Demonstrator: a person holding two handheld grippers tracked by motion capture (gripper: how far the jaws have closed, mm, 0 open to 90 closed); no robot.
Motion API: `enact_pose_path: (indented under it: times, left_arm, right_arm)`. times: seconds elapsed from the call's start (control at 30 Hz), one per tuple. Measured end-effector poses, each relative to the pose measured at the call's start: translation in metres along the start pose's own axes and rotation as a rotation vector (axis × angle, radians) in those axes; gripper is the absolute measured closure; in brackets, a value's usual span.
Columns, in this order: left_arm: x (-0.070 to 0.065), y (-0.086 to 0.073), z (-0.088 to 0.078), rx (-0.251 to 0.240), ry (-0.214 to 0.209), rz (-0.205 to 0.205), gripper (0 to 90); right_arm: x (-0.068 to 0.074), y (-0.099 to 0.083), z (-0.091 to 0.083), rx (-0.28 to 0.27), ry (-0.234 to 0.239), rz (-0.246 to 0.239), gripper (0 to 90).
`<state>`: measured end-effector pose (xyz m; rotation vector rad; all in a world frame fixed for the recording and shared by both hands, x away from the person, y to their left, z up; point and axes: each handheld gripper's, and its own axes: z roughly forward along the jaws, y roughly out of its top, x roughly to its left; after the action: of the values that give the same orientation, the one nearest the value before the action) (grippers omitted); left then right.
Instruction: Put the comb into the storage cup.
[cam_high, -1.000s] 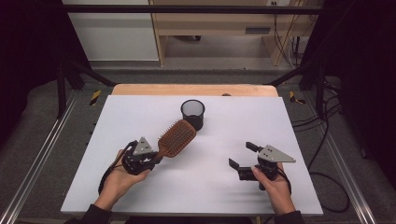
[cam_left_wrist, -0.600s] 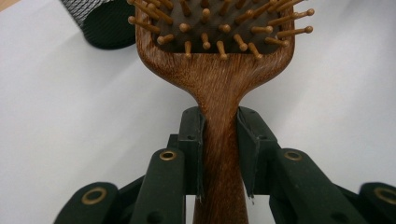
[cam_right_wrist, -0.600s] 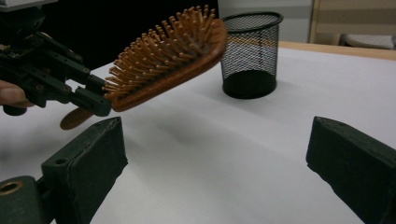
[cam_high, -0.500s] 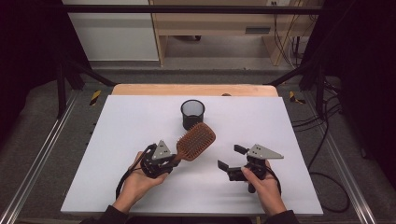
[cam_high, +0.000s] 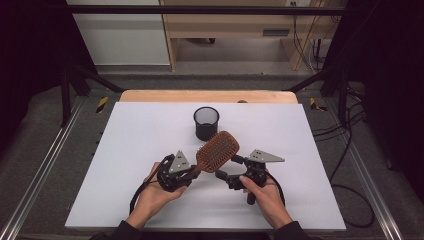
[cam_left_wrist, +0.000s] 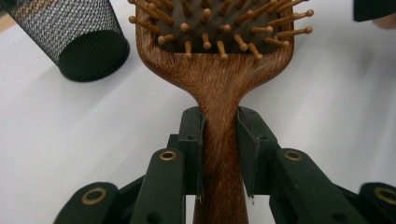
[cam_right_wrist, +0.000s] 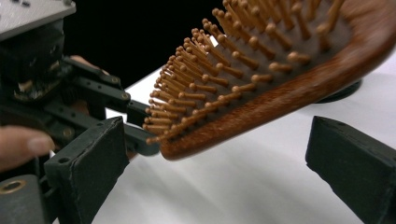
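I hold the wooden hairbrush (cam_high: 217, 150) by its handle in the left hand-held gripper (cam_high: 191, 173), the pads clenched on the neck just below the paddle, as the left gripper view makes plain. Over the last second I have carried it from the left part of the white surface (cam_high: 140, 135) toward the middle, and it now hangs in the air just in front of the black mesh cup (cam_high: 206, 123). The right hand-held gripper (cam_high: 226, 167) has closed in from the right; its jaws stand wide apart on either side of the paddle's lower edge, released and gripping nothing. From that, I judge a handover or a two-handed regrip is close, with the cup the likely destination. The right gripper view is blurred, so I cannot say for sure whether a pad brushes the wood yet. There is open surface to left, right and toward me; the cup sits near the brush's far end, and the surface's far wooden edge (cam_high: 210, 96) lies well beyond it.
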<state>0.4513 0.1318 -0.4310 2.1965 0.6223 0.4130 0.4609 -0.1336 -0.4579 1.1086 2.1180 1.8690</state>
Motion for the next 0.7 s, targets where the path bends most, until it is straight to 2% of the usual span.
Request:
enact_pose_path:
  times: [0.13,0.33,0.53,0.7]
  left_arm:
    - [-0.002,0.001,0.001,-0.002,-0.002,0.009,72.7]
    - [-0.007,0.003,0.007,0.002,-0.004,0.034,72.7]
    - [-0.005,0.013,0.011,-0.02,0.004,0.036,72.7]
    - [-0.002,0.017,0.013,-0.051,0.012,0.034,72.7]
  right_arm:
    - [-0.002,0.002,0.005,-0.003,0.007,0.02,6.6]
    - [0.003,0.006,0.013,-0.015,0.023,0.024,7.1]
    - [-0.003,0.014,0.012,-0.065,0.027,0.07,7.8]
    - [-0.006,0.026,0.011,-0.088,0.018,0.083,8.9]
